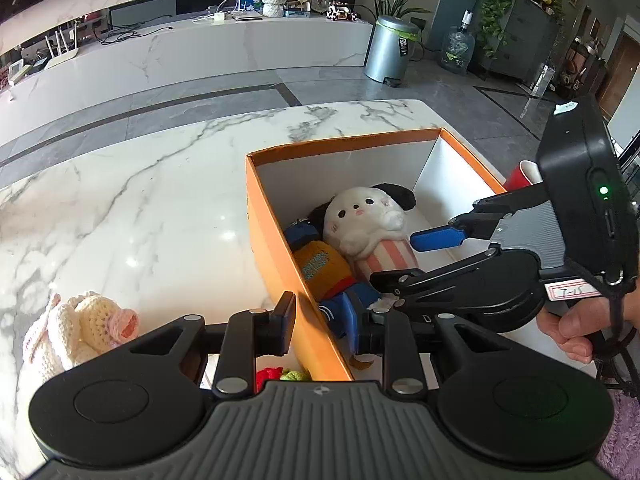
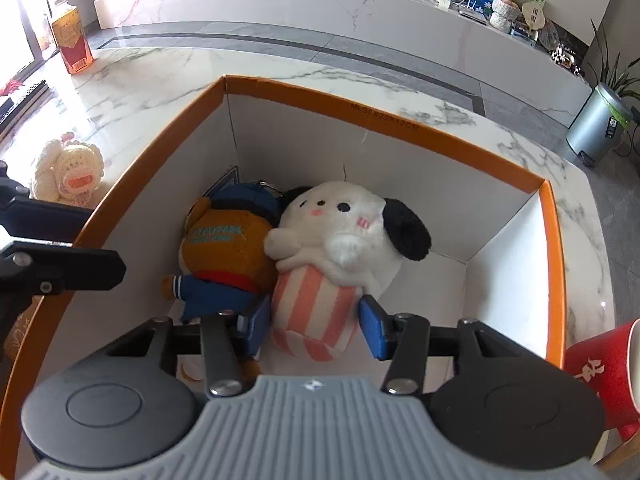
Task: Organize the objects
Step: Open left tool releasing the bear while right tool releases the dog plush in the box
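a: around the table, what was the room like?

b: i worked over a white marble table [image 1: 140,200] on a grey tiled floor. a long marble bench [image 1: 200,52] ran along the far wall, and a steel bin [image 1: 390,48] stood by a plant.

a: and on the table, what lay around you?

b: a cream crocheted toy [image 1: 92,324] lay outside the orange box [image 1: 272,240], to its left. a red cup [image 2: 596,364] stood just beside the box's right wall, and an orange carton [image 2: 74,44] stood well apart at the far left.

a: did anything stand in the way?

b: the box's left wall ran between the fingers of my left gripper [image 1: 320,320]. its jaws stood apart and pressed nothing.

a: where were the toys?

b: a white plush dog [image 2: 344,232] lay in the box, touching an orange-and-blue doll [image 2: 224,248] on its left. my right gripper [image 2: 316,324] had its pads on either side of the dog's striped body. i could not tell whether they squeezed it.
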